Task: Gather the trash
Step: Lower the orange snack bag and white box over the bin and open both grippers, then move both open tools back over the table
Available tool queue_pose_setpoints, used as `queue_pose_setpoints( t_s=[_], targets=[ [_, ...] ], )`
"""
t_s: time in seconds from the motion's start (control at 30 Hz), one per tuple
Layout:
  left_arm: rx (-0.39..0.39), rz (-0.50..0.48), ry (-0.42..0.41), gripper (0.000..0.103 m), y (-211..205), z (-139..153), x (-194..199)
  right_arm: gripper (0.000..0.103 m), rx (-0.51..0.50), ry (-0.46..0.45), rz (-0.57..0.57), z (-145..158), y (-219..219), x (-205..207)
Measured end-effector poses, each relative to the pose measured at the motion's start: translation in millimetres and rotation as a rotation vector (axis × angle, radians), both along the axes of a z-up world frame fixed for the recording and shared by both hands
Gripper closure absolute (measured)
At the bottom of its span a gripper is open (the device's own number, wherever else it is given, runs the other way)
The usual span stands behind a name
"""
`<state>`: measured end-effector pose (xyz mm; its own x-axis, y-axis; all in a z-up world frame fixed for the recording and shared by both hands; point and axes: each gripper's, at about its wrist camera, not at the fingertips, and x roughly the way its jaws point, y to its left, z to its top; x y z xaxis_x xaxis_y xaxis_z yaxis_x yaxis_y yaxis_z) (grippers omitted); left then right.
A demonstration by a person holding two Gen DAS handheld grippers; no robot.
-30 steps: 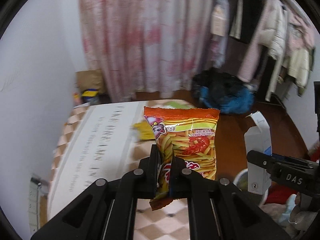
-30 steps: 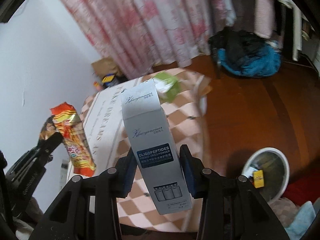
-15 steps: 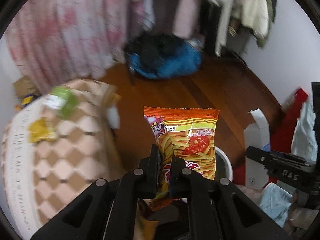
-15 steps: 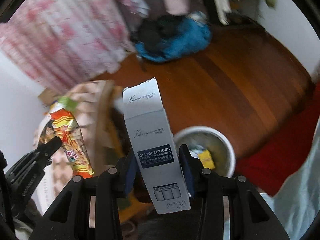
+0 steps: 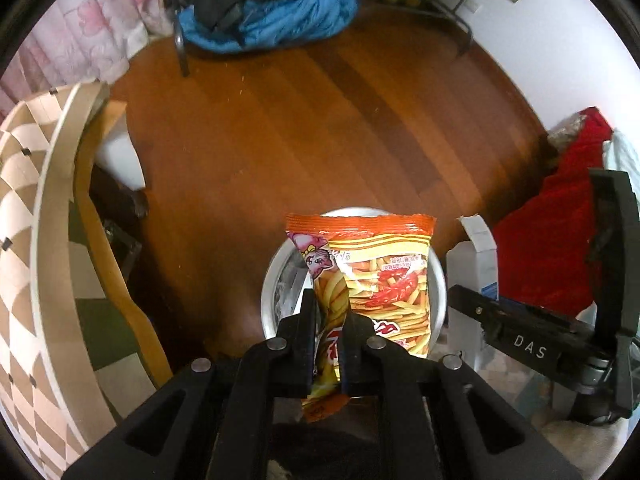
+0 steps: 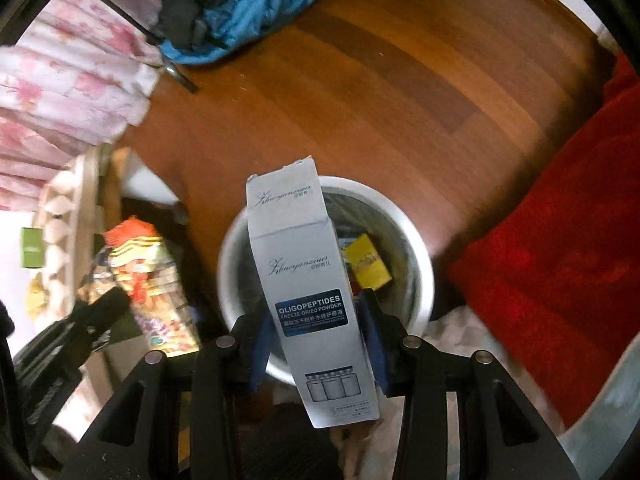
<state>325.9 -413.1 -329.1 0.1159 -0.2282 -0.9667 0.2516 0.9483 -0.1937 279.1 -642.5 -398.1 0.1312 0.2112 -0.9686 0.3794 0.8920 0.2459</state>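
My left gripper (image 5: 327,320) is shut on an orange snack bag (image 5: 372,280) and holds it above a round white trash bin (image 5: 276,280) on the floor. My right gripper (image 6: 316,320) is shut on a tall grey carton (image 6: 308,280) marked OLIGOPEPTIDES, held over the same bin (image 6: 420,248). The bin holds a yellow packet (image 6: 366,262) and dark trash. The snack bag (image 6: 148,280) and left gripper show at the left in the right wrist view. The carton (image 5: 476,264) and right gripper show at the right in the left wrist view.
A table with a checkered cloth (image 5: 24,208) stands at the left, with a green box (image 6: 31,247) on it. A red cloth (image 6: 560,248) lies right of the bin. A blue and black pile of clothes (image 5: 264,12) lies on the wooden floor (image 5: 300,120) beyond.
Both grippers have swung away from the table and tilted down, carrying the snack bag and the carton over the trash bin. Both grips are unchanged.
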Motion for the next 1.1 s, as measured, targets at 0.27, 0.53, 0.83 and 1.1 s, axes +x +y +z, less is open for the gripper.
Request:
queue_pose_setpoints(
  t_s=[0.27, 0.53, 0.83, 1.1],
  targets=[
    [0.025, 0.039, 0.017, 0.022, 5.1, -12.6, -1.4, 0.028, -0.047, 0.032, -0.023, -13.8, -8.0, -4.6],
    [0.068, 0.049, -0.021, 0.003, 22.1, -3.1, -6.9, 0.000, -0.105, 0.095, 0.024, -4.3, 3.2, -14.5],
    [0.114, 0.041, -0.075, 0.003, 23.4, 14.9, -18.6, 0.000, -0.136, 0.129, 0.058, 12.3, 12.7, -26.5],
    [0.119, 0.033, -0.147, 0.003, 26.0, 51.1, -26.6, 0.000, -0.153, 0.095, 0.070, 52.7, 15.8, -34.3]
  ],
)
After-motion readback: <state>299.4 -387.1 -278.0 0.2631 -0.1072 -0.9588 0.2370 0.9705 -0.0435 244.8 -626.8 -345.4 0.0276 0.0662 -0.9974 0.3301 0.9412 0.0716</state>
